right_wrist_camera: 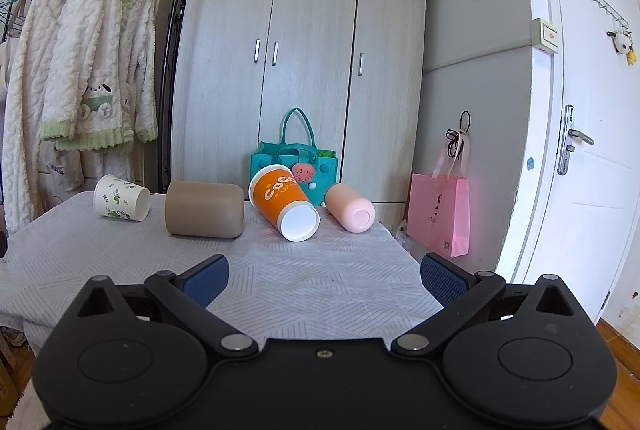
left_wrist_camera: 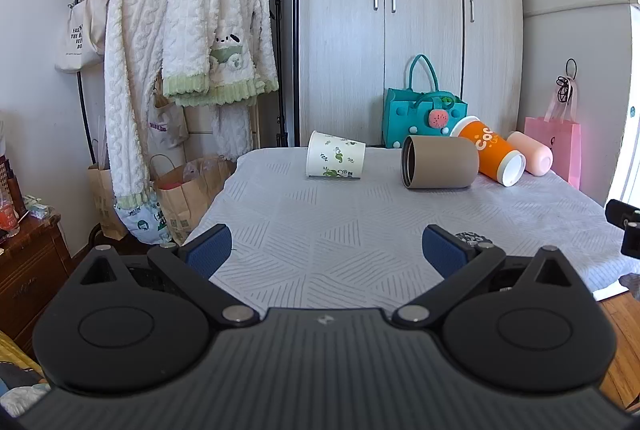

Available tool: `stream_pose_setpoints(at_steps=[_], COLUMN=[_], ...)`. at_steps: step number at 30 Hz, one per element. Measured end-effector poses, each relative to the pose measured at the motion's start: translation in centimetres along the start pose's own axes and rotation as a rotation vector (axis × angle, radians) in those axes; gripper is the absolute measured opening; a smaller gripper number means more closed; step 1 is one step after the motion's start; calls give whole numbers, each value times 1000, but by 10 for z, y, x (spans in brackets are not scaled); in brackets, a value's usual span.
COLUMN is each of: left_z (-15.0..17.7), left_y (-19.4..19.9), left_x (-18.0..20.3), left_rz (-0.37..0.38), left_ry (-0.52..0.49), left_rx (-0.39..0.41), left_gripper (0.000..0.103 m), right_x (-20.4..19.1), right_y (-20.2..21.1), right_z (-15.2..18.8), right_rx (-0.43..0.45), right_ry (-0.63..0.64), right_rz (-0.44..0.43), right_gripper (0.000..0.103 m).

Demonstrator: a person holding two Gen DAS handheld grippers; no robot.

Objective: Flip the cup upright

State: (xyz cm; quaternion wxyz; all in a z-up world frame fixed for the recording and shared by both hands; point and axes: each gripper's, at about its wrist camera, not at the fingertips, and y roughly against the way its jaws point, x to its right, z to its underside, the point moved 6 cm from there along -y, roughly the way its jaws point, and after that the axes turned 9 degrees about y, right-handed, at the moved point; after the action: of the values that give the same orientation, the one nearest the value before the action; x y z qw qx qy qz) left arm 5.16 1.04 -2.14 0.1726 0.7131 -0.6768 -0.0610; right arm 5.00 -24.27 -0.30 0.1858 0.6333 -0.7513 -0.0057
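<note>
Four cups lie on their sides along the table's [left_wrist_camera: 360, 230] far edge: leaf-print paper cup [left_wrist_camera: 335, 161], tan cup [left_wrist_camera: 439, 162], orange cup [left_wrist_camera: 489, 155], pink cup [left_wrist_camera: 531, 153], all well beyond both spread, empty grippers' fingers [left_wrist_camera: 208, 250]. The left gripper [left_wrist_camera: 326, 250] faces the gap between paper and tan cups; the right gripper [right_wrist_camera: 324, 280] faces the orange cup's base. Only the left view shows the tan cup's open mouth; only the right shows the door [right_wrist_camera: 592, 110].

The left tool [left_wrist_camera: 325, 248] hung wide open above the counter [left_wrist_camera: 320, 230], where a leaf-printed paper cup [left_wrist_camera: 335, 160] lay on its side beside a beige tumbler [left_wrist_camera: 439, 162].
</note>
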Motion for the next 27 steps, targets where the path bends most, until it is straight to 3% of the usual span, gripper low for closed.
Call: stream_pose_setpoints(at_steps=[7,10,15,22,27], left_z=[2,0,-16,-45,-68], left_y=[-1,-1,-3,-22,-45], left_x=[-2,-7,-11,-21,-17], left_rz=[-2,-12,-25,-73,-12], left_ry=[11,22,0,-27,-16], left_rx=[-4,-7,-17,-25,-72], left_gripper=[103,103,103,103,103], right_x=[-1,0,0,-9,-23], right_y=[-2,-6,-8,-18,-31], right_z=[1,2,-11,-45,-59], right_rx=[-8,-18,-16,-38,-79], right_ry=[0,-21,-53,-12,62], right_rz=[-4,-50,-219,-654,-774], right_gripper=[103,103,103,103,103])
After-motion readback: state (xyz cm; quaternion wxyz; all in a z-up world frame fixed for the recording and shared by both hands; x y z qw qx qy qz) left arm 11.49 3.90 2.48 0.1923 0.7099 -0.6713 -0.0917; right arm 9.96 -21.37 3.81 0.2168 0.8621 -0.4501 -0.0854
